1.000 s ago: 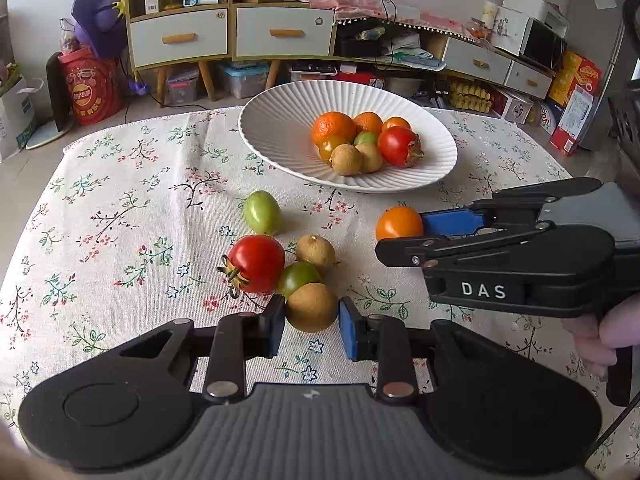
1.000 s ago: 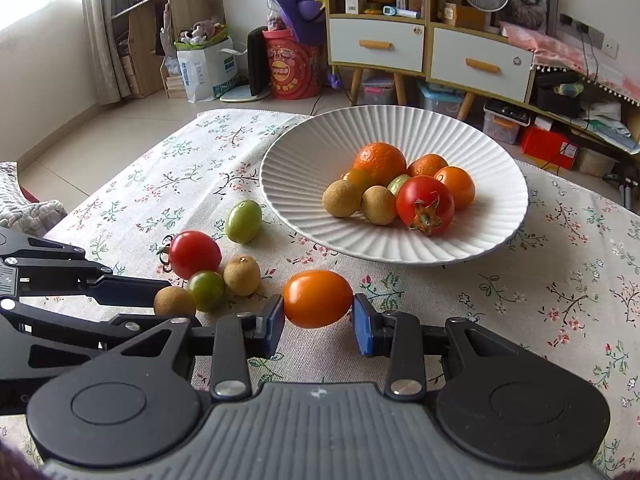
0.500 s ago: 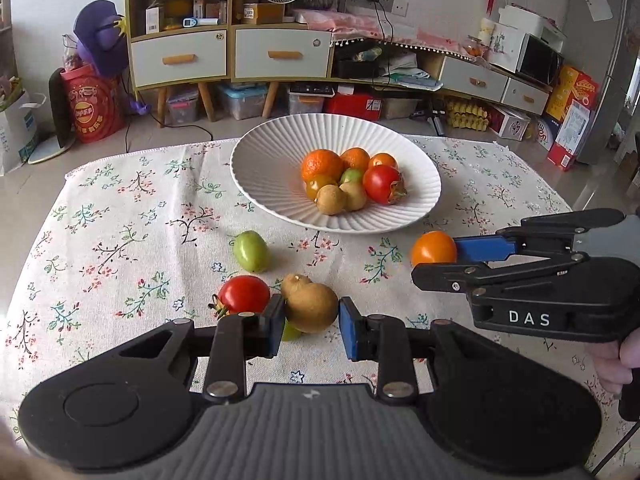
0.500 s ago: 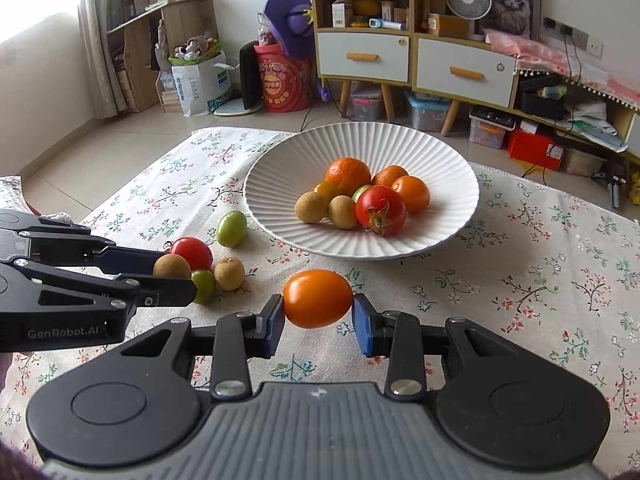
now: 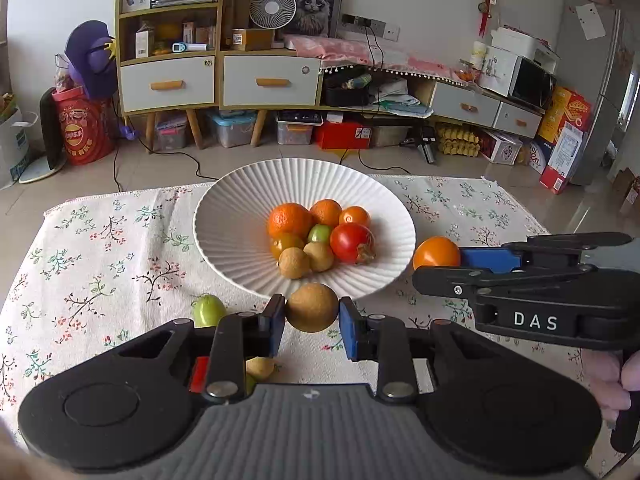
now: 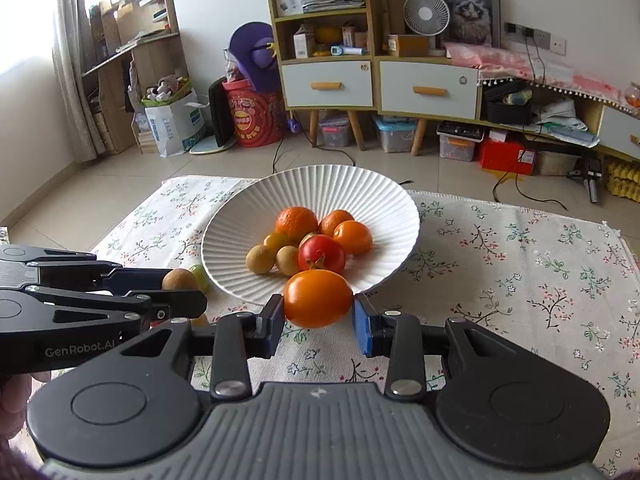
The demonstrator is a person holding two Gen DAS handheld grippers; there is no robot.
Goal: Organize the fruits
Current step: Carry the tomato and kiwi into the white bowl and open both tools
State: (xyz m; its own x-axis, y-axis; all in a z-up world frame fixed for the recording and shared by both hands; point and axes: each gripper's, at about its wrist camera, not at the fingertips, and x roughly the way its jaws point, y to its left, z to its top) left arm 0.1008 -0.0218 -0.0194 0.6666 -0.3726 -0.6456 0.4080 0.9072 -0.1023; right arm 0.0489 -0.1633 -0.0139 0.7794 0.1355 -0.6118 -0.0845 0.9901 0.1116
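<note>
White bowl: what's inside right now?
The bowl holds two oranges, an orange tomato, a red tomato, a green fruit, a yellow tomato and two brown fruits. Anything beneath the pile is hidden.

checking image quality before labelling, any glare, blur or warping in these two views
Left wrist view: fisheye bends the cabinet and fridge inward, corners go dark; the brown fruit in the left tool is sharp. Right wrist view: the window at upper left is blown out white; the orange tomato in the right tool shows a small highlight, no motion blur.
</note>
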